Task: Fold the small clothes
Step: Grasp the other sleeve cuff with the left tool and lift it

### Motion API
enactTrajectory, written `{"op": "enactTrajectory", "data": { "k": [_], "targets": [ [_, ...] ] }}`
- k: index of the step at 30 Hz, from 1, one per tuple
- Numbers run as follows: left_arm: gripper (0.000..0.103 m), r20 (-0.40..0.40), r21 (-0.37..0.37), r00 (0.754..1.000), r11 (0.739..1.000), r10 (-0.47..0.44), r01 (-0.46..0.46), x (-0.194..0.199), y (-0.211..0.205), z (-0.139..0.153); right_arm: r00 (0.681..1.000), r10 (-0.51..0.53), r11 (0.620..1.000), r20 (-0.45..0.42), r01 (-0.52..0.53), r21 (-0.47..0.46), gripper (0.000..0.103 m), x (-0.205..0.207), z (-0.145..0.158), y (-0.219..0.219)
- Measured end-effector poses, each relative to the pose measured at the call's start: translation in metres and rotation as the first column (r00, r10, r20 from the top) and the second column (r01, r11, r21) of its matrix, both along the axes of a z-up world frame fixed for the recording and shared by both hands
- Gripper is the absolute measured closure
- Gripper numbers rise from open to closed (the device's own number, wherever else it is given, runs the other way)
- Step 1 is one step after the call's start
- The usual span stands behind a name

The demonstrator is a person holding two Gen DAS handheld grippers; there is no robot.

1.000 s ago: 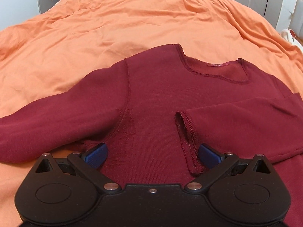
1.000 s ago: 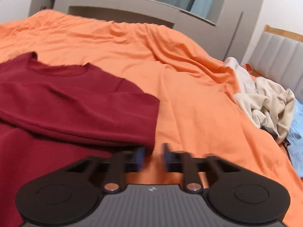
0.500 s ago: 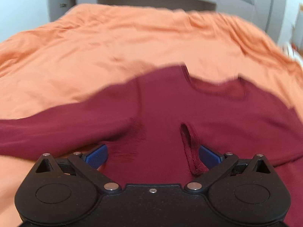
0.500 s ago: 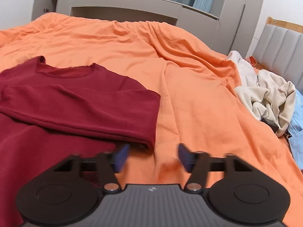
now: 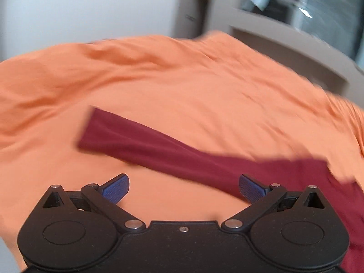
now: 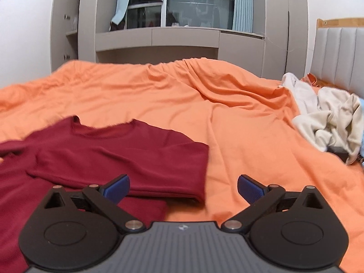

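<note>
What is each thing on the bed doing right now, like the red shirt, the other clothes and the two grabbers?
Dark red long-sleeved shirt: flat on the bed, one sleeve folded across its body.
Other sleeve: stretched out straight, not yet folded.
Orange bed cover: spread out, wrinkled.
Pile of pale clothes: crumpled, unfolded.
Left hand-held gripper: open, holding nothing.
Right hand-held gripper: jaws opening, nothing between them.

Ahead of the right hand-held gripper (image 6: 183,187) the orange bed (image 6: 227,118) lies open; a clothes pile (image 6: 327,122) blocks its far right.

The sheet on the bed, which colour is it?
Plain orange sheet; the right wrist view shows it best.
</note>
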State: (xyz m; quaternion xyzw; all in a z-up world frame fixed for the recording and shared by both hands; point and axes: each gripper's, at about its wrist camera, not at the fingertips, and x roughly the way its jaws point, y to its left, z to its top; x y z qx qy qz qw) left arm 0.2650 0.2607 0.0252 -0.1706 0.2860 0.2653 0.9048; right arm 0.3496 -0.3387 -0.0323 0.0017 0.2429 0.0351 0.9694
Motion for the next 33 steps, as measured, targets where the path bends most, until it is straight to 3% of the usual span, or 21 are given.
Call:
{"op": "enactTrajectory", "data": {
  "k": [3,6,9,12,18,20,21,23,25,28,31,33],
  "targets": [
    [0.001,0.059,-0.062,0.992,0.992,0.112,-0.108,-0.013,0.044,-0.008,1.000,0.018,1.000,0.020,-0.018,0.009,0.000,-0.002,0.001,0.004],
    [0.001,0.077,-0.190,0.976,0.963,0.206,-0.189,-0.017,0.080,-0.023,0.999,0.020,1.000,0.044,-0.021,0.011,0.000,-0.003,0.002,0.009],
    [0.001,0.109,-0.283,0.959,0.933,0.263,-0.224,-0.016,0.101,-0.034,0.998,0.022,0.999,0.053,-0.023,0.024,0.000,-0.003,0.001,0.009],
    [0.007,0.135,-0.340,0.944,0.909,0.303,-0.243,-0.017,0.117,-0.044,0.998,0.017,1.000,0.055,-0.018,0.025,0.000,-0.003,0.000,0.011],
    [0.036,0.172,-0.403,0.912,0.871,0.373,-0.280,-0.010,0.132,-0.061,0.999,0.014,1.000,0.051,-0.015,0.027,0.000,-0.002,-0.002,0.013],
    [0.058,0.191,-0.421,0.900,0.861,0.391,-0.285,-0.009,0.137,-0.063,0.999,0.017,1.000,0.050,-0.018,0.023,0.000,-0.002,-0.002,0.014],
    [0.064,0.194,-0.426,0.896,0.857,0.400,-0.291,-0.009,0.139,-0.063,0.999,0.017,1.000,0.051,-0.019,0.022,0.000,-0.003,-0.002,0.015],
    [0.089,0.200,-0.424,0.888,0.854,0.414,-0.303,-0.008,0.141,-0.062,0.998,0.018,1.000,0.053,-0.019,0.020,0.000,-0.003,-0.002,0.015],
    [0.095,0.223,-0.408,0.880,0.860,0.419,-0.307,-0.009,0.141,-0.057,0.998,0.017,1.000,0.054,-0.019,0.023,0.000,-0.003,-0.002,0.015],
    [0.098,0.268,-0.328,0.891,0.904,0.367,-0.274,-0.002,0.133,-0.039,0.998,0.014,1.000,0.057,-0.016,0.027,0.000,-0.003,-0.002,0.015],
    [0.098,0.335,-0.198,0.911,0.963,0.243,-0.184,0.008,0.114,-0.009,0.998,0.013,0.999,0.064,-0.015,0.033,0.000,-0.004,0.000,0.014],
    [0.098,0.361,-0.110,0.920,0.986,0.153,-0.121,0.017,0.097,0.013,0.997,0.012,0.999,0.070,-0.015,0.037,0.000,-0.005,0.002,0.014]
  ]
}}
